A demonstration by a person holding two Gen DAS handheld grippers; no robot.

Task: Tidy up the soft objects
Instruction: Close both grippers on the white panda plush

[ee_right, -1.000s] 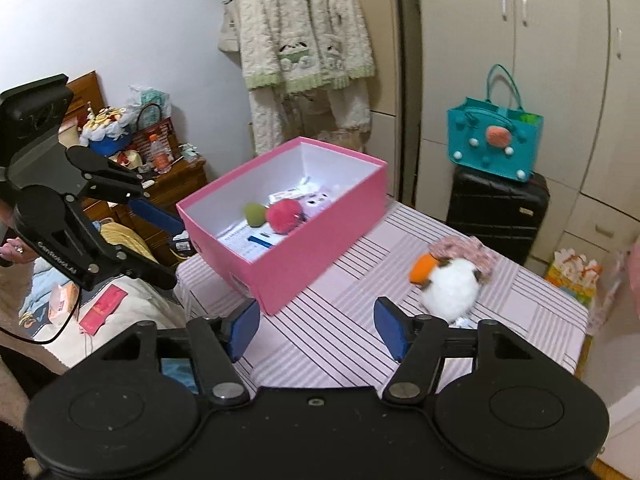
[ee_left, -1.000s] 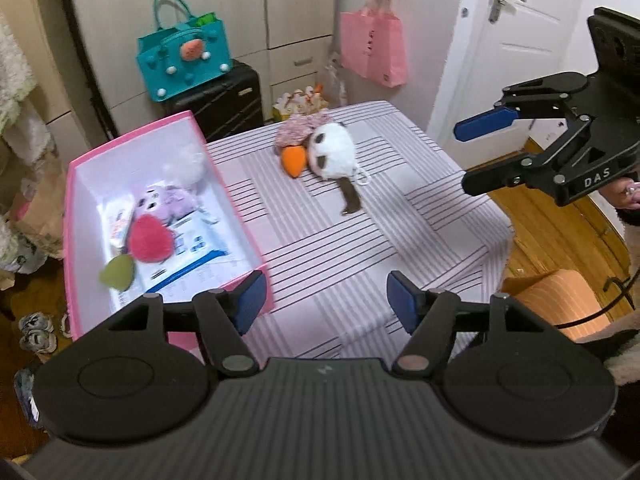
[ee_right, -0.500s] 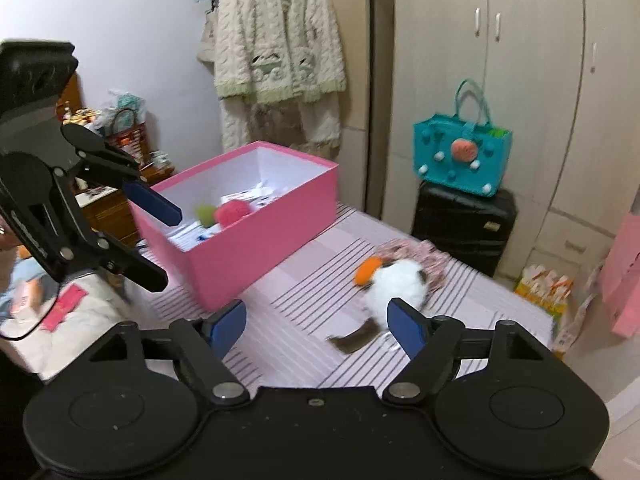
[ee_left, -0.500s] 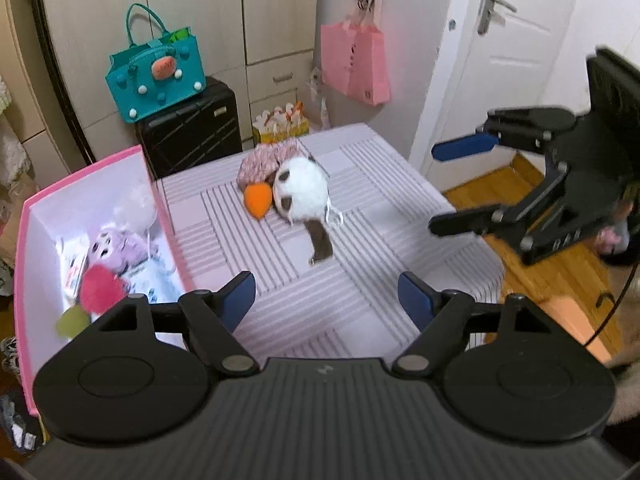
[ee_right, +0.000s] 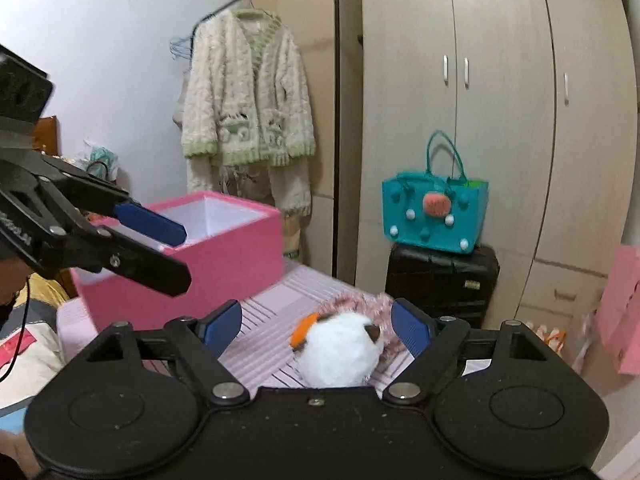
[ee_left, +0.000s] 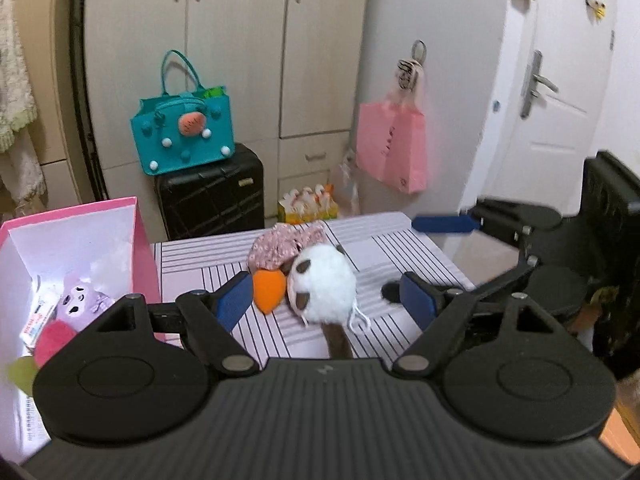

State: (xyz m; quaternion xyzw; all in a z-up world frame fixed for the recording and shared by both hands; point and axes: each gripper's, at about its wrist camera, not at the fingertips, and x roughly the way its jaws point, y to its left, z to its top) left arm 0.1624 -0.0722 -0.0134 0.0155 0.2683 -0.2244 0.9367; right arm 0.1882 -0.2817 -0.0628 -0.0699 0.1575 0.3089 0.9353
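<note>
A white plush toy (ee_left: 324,288) with an orange beak and a pink floral cap lies on the striped table (ee_left: 400,248); it also shows in the right wrist view (ee_right: 340,350). My left gripper (ee_left: 326,300) is open, its fingers on either side of the toy, not touching. My right gripper (ee_right: 316,326) is open too, close over the toy from the other side. The pink box (ee_left: 140,240) at the table's left holds a purple plush (ee_left: 80,300), a red one (ee_left: 54,340) and a green one (ee_left: 22,372). The right gripper shows in the left wrist view (ee_left: 428,258).
A teal bag (ee_left: 184,136) sits on a black suitcase (ee_left: 212,196) behind the table. A pink bag (ee_left: 392,148) hangs by the door. A knitted cardigan (ee_right: 244,108) hangs on a rack behind the box (ee_right: 224,252).
Both grippers have moved in towards the white plush toy, which now lies between each pair of fingers. Both stay open. The toy has not moved.
</note>
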